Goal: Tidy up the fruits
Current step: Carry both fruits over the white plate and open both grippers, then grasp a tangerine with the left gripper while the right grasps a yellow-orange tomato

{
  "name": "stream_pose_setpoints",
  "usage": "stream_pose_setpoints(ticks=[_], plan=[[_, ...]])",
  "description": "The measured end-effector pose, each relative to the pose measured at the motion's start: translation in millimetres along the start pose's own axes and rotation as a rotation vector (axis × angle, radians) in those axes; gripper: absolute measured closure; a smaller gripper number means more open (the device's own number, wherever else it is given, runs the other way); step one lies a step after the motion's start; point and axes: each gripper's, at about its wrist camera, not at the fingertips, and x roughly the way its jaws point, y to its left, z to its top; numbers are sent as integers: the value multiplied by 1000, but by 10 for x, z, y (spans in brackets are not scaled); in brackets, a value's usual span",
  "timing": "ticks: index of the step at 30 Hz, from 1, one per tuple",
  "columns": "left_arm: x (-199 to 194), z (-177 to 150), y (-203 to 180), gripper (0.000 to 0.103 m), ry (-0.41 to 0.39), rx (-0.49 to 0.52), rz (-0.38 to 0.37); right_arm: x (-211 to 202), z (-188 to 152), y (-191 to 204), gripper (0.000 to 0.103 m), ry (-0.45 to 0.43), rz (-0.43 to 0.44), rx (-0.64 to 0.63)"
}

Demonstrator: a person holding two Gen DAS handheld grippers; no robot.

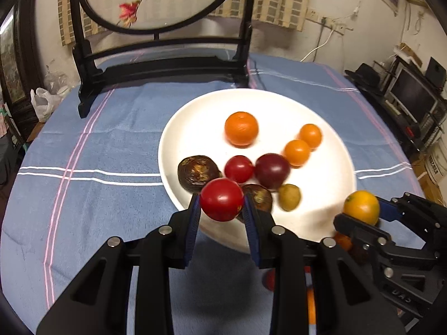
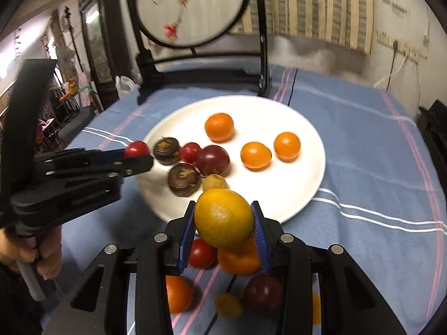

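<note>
My left gripper (image 1: 222, 208) is shut on a red tomato (image 1: 221, 199), held above the near rim of the white plate (image 1: 195, 111); the right wrist view shows it at the plate's left edge (image 2: 137, 150). My right gripper (image 2: 223, 223) is shut on a yellow-orange citrus fruit (image 2: 224, 217), just short of the plate's (image 2: 307, 167) near rim; in the left wrist view it is at the lower right (image 1: 361, 208). On the plate lie three small oranges, a red tomato, a dark plum, two brown husked fruits and a small yellowish fruit.
Loose fruit lies on the blue striped cloth (image 2: 377, 167) under my right gripper: a red tomato (image 2: 201, 254), oranges (image 2: 178, 293), a dark plum (image 2: 264, 293), a small yellow fruit. A black wooden screen stand (image 1: 156, 64) stands behind the plate. A hand (image 2: 42, 254) holds the left gripper's handle.
</note>
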Motion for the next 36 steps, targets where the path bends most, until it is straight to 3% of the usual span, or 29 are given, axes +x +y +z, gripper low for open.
stream_pose_setpoints(ticks=[7, 9, 12, 14, 16, 18, 21, 27, 32, 36], plan=[[235, 35, 82, 72, 27, -13, 18, 198, 48, -28, 64, 15, -13, 26], [232, 49, 75, 63, 21, -16, 27, 185, 60, -73, 50, -2, -4, 51], [104, 64, 31, 49, -16, -4, 51, 14, 68, -133, 48, -54, 19, 90], [-41, 55, -8, 48, -56, 12, 67, -101, 43, -142, 48, -73, 19, 87], [-198, 19, -47, 41, -82, 21, 60, -247, -27, -178, 48, -87, 26, 96], [-338, -39, -79, 33, -105, 25, 61, -382, -128, -241, 41, -97, 34, 121], [-503, -195, -152, 32, -122, 42, 56, -564, -337, -352, 39, -104, 40, 159], [-629, -596, -337, 27, -78, 65, 13, -768, -775, -467, 35, -94, -5, 188], [-632, -851, -446, 24, -45, 60, -6, -778, -941, -511, 34, -104, -40, 182], [-598, -977, -552, 24, -10, 69, -13, -716, -1007, -598, 34, -110, -12, 211]])
